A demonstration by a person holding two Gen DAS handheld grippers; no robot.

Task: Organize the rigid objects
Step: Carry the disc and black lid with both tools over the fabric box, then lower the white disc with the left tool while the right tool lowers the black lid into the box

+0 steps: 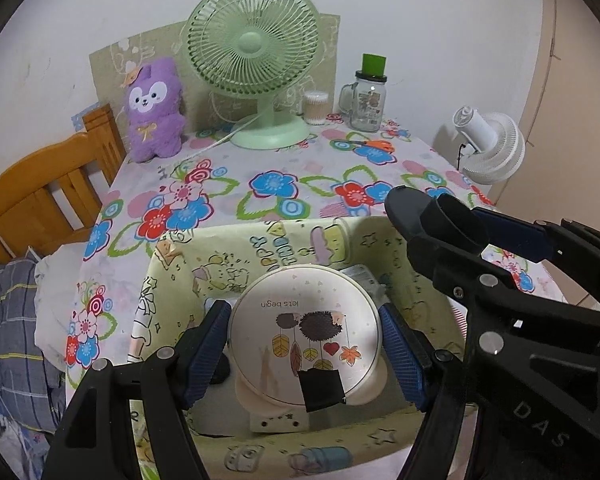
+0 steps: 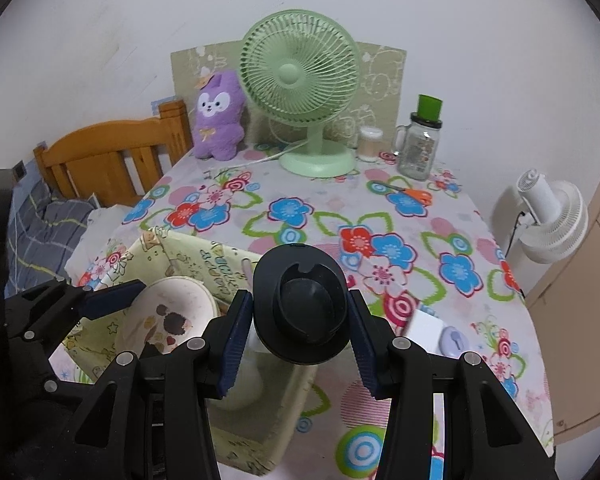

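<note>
My left gripper (image 1: 306, 346) is shut on a round white case (image 1: 300, 304) printed with hedgehogs and leaves; its blue pads press on both sides. The case hangs over the inside of a yellow cartoon-print fabric box (image 1: 220, 248) at the near edge of the table. My right gripper (image 2: 300, 336) is shut on a black round-based holder (image 2: 304, 308), held above the box's right wall (image 2: 296, 384). In the left wrist view that black holder (image 1: 420, 216) shows at the right. In the right wrist view the white case (image 2: 172, 308) and a left gripper pad (image 2: 116, 296) sit at the left.
On the floral tablecloth (image 1: 276, 208) stand a green desk fan (image 1: 256, 60), a purple plush (image 1: 154, 108), a swab tub (image 1: 315, 108) and a green-lidded glass jar (image 1: 368, 100). Orange scissors (image 1: 374, 146) lie nearby. A small white-and-lilac item (image 2: 440, 332) lies right of the box. A white fan (image 1: 488, 144) is right; a wooden bed frame (image 1: 40, 200) left.
</note>
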